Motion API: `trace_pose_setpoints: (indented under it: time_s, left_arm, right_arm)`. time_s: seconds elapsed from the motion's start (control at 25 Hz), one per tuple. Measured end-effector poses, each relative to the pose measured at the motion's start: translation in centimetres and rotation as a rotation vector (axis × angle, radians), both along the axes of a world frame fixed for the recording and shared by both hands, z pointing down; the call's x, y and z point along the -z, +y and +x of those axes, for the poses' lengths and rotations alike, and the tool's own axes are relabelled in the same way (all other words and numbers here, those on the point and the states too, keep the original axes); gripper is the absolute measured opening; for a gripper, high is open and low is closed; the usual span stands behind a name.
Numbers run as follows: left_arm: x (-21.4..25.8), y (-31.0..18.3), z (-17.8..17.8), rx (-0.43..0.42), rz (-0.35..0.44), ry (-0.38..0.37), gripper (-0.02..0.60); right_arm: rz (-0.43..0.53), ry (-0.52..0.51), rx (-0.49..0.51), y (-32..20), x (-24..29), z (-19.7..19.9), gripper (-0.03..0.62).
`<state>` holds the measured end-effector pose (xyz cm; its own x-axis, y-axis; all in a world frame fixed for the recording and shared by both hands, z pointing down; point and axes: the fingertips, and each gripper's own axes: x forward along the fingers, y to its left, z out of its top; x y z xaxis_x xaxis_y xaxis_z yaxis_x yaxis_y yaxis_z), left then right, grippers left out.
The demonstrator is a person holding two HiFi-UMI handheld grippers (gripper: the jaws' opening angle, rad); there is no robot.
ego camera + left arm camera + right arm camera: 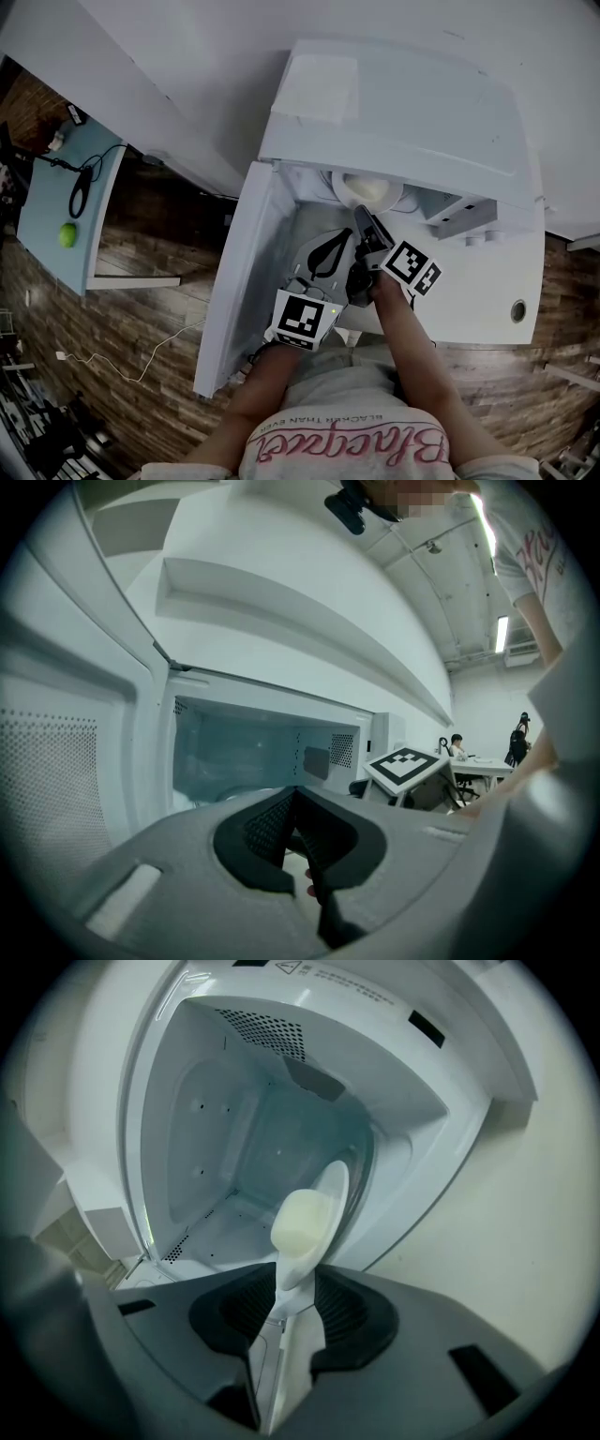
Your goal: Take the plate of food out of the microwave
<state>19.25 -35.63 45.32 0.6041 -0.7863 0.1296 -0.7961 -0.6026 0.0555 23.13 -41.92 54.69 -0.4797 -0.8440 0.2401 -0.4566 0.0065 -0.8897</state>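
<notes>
The white microwave (403, 103) stands open, its door (248, 272) swung out to the left. A white plate (367, 192) carrying a pale lump of food (302, 1222) sits at the mouth of the cavity (234, 1147). My right gripper (363, 218) reaches in and is shut on the plate's near rim (333, 1194), which shows edge-on between the pads of the right gripper (295, 1293). My left gripper (339, 239) hovers just left of it, in front of the opening. In the left gripper view the left gripper (295, 794) is shut on nothing and faces the cavity (244, 747).
The open door (66, 789) bounds the left side. The microwave sits on a white counter (487, 291). A pale blue table (47, 216) at far left holds a green ball (67, 234) and a black cable (80, 192). A white wire (122, 366) lies on the wooden floor.
</notes>
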Motion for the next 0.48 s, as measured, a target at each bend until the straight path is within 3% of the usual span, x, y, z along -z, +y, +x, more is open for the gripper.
trace_pose_setpoints:
  time_s: [0.48]
  left_arm:
    - [-0.4, -0.2, -0.8, 0.008, 0.0, -0.022, 0.005]
  right_arm:
    - [-0.142, -0.106, -0.06, -0.9, -1.1, -0.3, 0.086]
